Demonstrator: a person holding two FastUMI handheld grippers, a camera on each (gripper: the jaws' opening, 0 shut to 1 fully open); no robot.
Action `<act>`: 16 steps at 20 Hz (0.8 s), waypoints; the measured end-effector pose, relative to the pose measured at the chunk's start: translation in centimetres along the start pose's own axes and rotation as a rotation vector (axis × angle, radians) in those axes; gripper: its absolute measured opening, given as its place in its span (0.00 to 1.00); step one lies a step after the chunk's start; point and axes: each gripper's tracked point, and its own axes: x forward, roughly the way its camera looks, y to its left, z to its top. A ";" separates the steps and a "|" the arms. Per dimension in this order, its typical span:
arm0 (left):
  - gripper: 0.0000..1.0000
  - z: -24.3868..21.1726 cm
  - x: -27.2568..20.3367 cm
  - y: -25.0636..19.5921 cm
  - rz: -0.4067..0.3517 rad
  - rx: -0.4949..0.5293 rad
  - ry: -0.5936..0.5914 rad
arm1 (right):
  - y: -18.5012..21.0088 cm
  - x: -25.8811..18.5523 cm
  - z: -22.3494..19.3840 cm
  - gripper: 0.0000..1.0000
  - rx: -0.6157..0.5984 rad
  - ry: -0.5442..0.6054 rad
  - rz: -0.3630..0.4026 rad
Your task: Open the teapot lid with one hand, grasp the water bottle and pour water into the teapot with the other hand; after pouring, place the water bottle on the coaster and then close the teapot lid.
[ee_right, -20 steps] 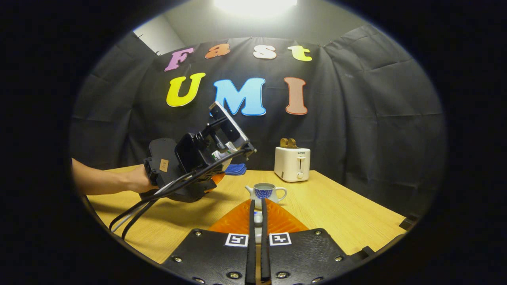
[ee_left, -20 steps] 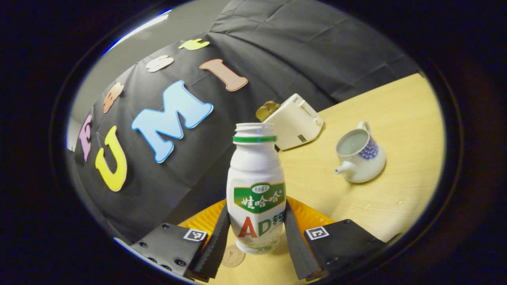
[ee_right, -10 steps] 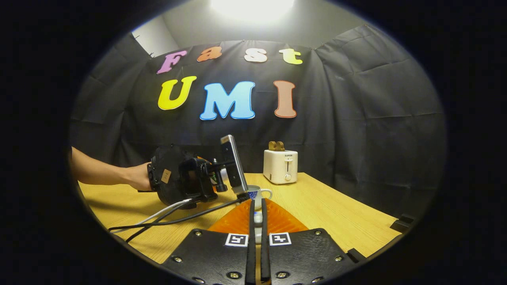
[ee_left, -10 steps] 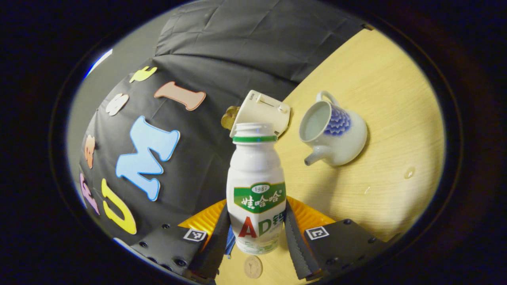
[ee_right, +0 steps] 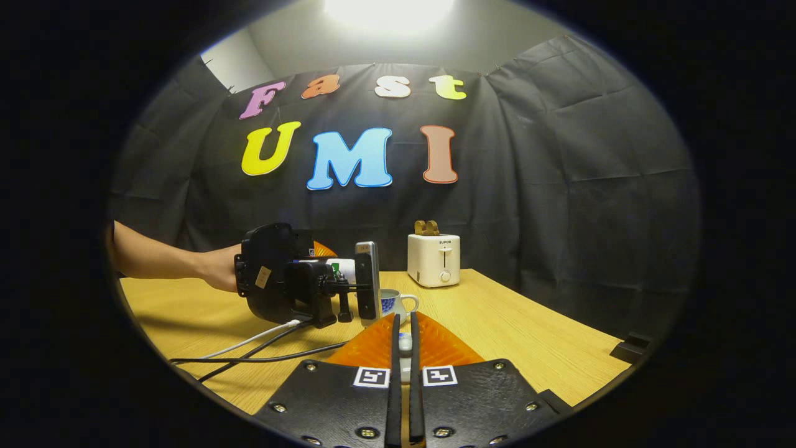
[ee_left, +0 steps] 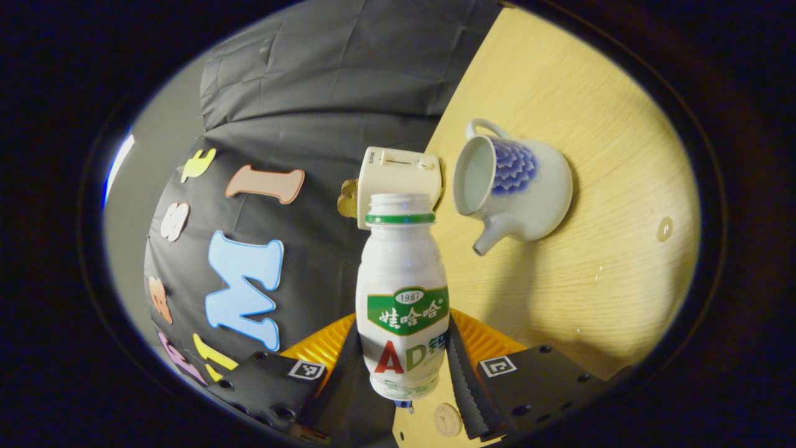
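My left gripper [ee_left: 403, 323] is shut on a white water bottle [ee_left: 401, 292] with a green neck ring and no cap. Its mouth points past the toaster, just left of the open white-and-blue teapot [ee_left: 513, 186] on the wooden table. No stream of water shows. A small round tan coaster [ee_left: 448, 420] lies under the bottle's base. In the right gripper view a hand [ee_right: 217, 274] holds the left gripper [ee_right: 273, 280] with the bottle [ee_right: 339, 267] lying almost level, and the teapot [ee_right: 398, 302] is half hidden behind it. My right gripper [ee_right: 404, 330] is shut on the small white teapot lid [ee_right: 405, 342].
A white toaster [ee_right: 433, 260] with bread in it stands at the back of the table [ee_right: 528, 336], against the black cloth wall. Cables [ee_right: 261, 354] trail from the left gripper across the table. A water drop [ee_left: 664, 229] lies beyond the teapot.
The left gripper has come down and rolled over, tipping the bottle from raised and slanted to nearly level beside the teapot. The right gripper has kept the lid and barely moved.
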 end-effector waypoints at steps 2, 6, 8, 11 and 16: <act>0.80 0.4 0.1 0.1 -0.009 0.021 -0.007 | -0.2 0.0 -0.1 0.05 0.001 0.001 -0.001; 0.80 0.2 0.2 0.8 0.001 0.113 0.005 | -0.5 0.0 0.0 0.05 0.000 -0.002 0.000; 0.80 0.5 0.1 1.1 0.007 0.144 0.008 | -0.5 0.0 0.1 0.05 -0.003 -0.006 0.001; 0.75 0.9 -0.2 1.5 0.012 0.185 0.004 | -0.2 0.0 0.2 0.05 -0.003 -0.009 0.007; 0.80 1.2 -0.2 2.0 0.025 0.247 -0.007 | -0.1 0.1 0.5 0.05 -0.014 -0.010 0.014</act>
